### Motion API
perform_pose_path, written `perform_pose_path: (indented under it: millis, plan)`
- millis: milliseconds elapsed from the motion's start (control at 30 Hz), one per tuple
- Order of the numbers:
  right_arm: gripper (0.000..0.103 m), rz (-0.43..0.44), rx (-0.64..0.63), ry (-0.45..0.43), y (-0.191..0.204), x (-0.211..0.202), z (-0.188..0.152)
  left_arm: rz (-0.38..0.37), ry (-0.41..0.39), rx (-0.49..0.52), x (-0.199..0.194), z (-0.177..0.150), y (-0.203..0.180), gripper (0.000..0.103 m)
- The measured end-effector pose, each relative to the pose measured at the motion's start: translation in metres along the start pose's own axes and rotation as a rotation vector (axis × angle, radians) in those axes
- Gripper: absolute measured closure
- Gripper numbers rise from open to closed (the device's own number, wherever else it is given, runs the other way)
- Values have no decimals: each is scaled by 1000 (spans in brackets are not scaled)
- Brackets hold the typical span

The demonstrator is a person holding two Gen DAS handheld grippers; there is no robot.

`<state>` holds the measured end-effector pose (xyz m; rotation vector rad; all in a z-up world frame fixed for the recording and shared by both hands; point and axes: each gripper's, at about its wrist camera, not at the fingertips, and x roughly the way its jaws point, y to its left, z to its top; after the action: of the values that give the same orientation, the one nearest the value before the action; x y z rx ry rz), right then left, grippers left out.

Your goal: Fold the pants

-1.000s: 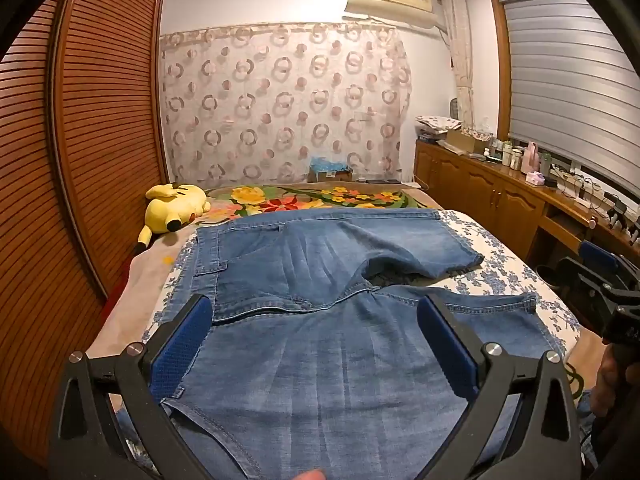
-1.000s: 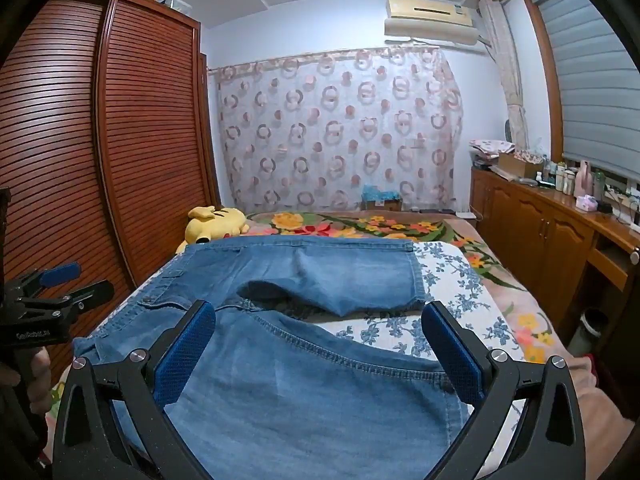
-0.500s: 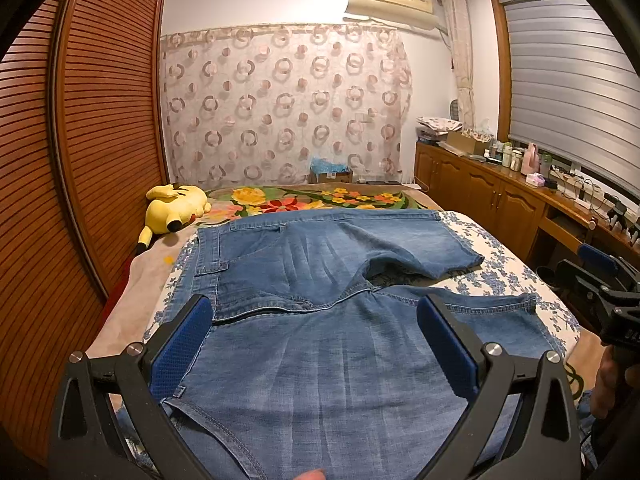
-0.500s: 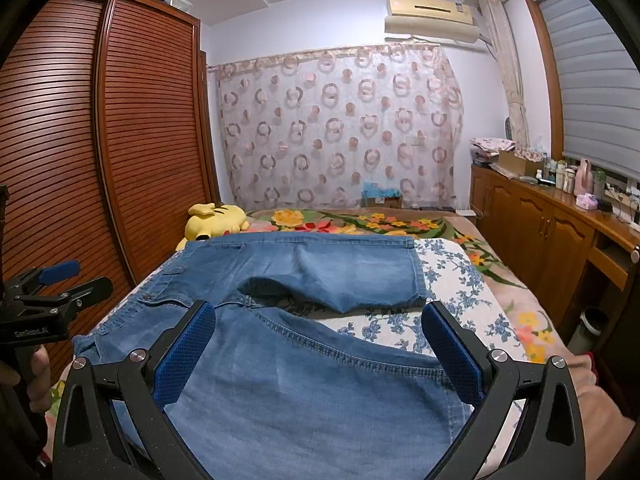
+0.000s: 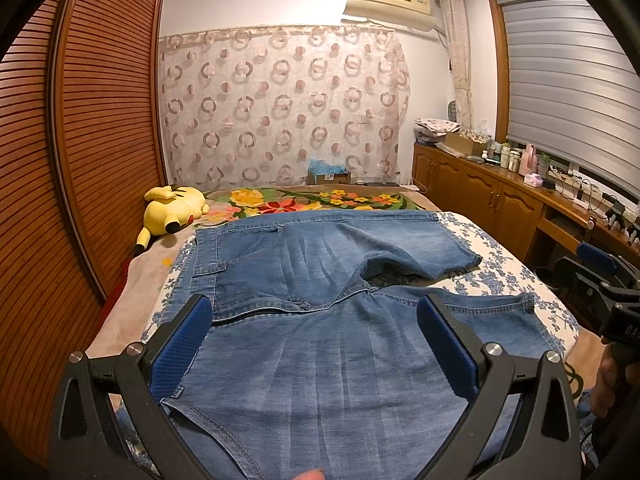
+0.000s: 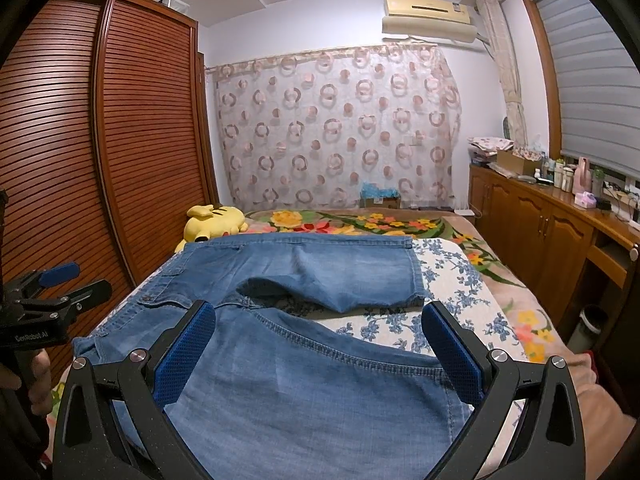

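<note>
Denim pants spread on bed: soft, probably weighty; best taken at hems. Both grippers' fingers held apart, empty.

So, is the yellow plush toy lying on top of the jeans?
No, the yellow plush toy lies beyond the jeans, on the bed, apart from them.
</note>
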<state>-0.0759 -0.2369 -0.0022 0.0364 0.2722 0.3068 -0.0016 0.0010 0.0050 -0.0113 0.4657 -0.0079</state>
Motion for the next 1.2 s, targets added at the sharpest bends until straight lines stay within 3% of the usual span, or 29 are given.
perform_pose_path:
  millis: [1200]
  plan:
    - [0, 1, 6, 0, 0, -2, 1, -2, -6, -2, -5, 3, 1, 1]
